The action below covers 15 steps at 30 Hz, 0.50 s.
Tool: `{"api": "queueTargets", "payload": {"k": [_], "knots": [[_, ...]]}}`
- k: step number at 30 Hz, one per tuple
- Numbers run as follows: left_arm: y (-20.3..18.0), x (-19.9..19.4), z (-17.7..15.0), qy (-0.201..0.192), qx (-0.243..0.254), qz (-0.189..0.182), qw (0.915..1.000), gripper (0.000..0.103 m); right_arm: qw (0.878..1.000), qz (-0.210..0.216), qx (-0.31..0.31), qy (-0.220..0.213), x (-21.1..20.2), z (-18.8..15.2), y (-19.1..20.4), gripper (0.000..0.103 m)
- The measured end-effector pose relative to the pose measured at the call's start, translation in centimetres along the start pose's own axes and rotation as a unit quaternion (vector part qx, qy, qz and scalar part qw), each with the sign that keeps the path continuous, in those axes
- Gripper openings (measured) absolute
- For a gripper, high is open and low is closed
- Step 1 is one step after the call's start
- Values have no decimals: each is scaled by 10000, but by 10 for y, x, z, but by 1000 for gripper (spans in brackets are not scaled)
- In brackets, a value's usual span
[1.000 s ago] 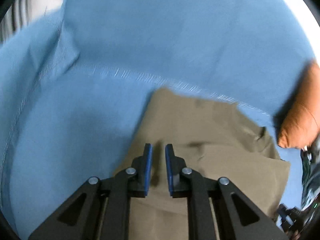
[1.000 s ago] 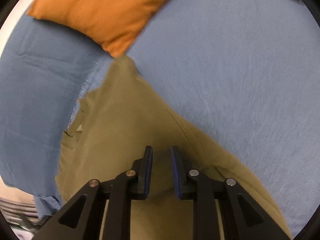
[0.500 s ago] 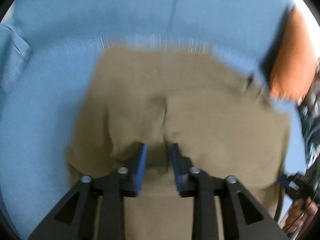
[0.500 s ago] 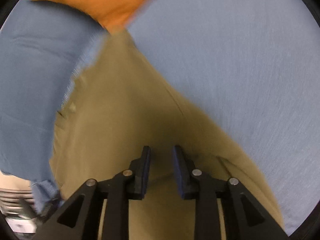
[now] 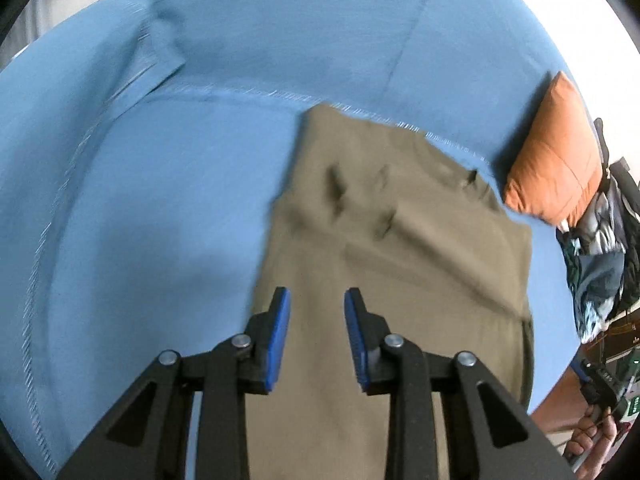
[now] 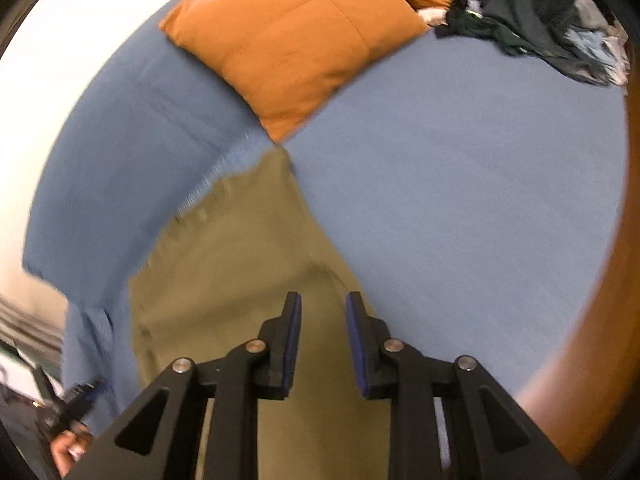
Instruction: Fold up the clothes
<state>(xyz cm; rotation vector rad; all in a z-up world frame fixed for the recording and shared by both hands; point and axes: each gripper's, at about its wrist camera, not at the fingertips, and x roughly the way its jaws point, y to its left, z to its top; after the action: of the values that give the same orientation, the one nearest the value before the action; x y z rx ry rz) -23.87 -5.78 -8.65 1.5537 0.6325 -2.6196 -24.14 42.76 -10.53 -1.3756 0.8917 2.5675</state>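
Observation:
An olive-brown garment [image 5: 400, 260] lies folded and mostly flat on the blue sofa seat [image 5: 160, 220], its far edge against the backrest. My left gripper [image 5: 317, 294] hovers over the garment's near left part, open, with nothing between its blue pads. In the right wrist view the same garment [image 6: 232, 260] runs toward an orange cushion. My right gripper [image 6: 323, 298] hangs above the garment's right edge, open and empty.
An orange cushion [image 6: 296, 40] leans at the sofa's back, just past the garment's far corner. A pile of dark clothes [image 6: 540, 20] lies beyond it. Bare blue seat [image 6: 460, 200] spreads to the right, bounded by a brown edge [image 6: 600, 320]. A hand [image 5: 592, 428] shows at the lower right.
The left gripper's jaws have spread and it has swung over the garment and drawn back. The right gripper has lifted and drawn back, so more cushion and seat show.

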Motion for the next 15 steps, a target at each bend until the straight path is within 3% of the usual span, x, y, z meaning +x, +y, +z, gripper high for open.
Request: {"api": "queueTargets", "payload": {"k": [3, 7, 10, 15], "knots": [[59, -33, -36, 177, -221, -104, 9995, 28, 9991, 21, 129, 403, -10, -47, -32, 23], [101, -32, -87, 256, -113, -190, 9994, 28, 9995, 18, -179, 268, -21, -85, -51, 23], [117, -27, -109, 352, -253, -426, 9982, 28, 9987, -63, -356, 362, -22, -116, -63, 23], [105, -5, -121, 521, -536, -712, 9947, 28, 9976, -151, -394, 546, -14, -129, -74, 23]]}}
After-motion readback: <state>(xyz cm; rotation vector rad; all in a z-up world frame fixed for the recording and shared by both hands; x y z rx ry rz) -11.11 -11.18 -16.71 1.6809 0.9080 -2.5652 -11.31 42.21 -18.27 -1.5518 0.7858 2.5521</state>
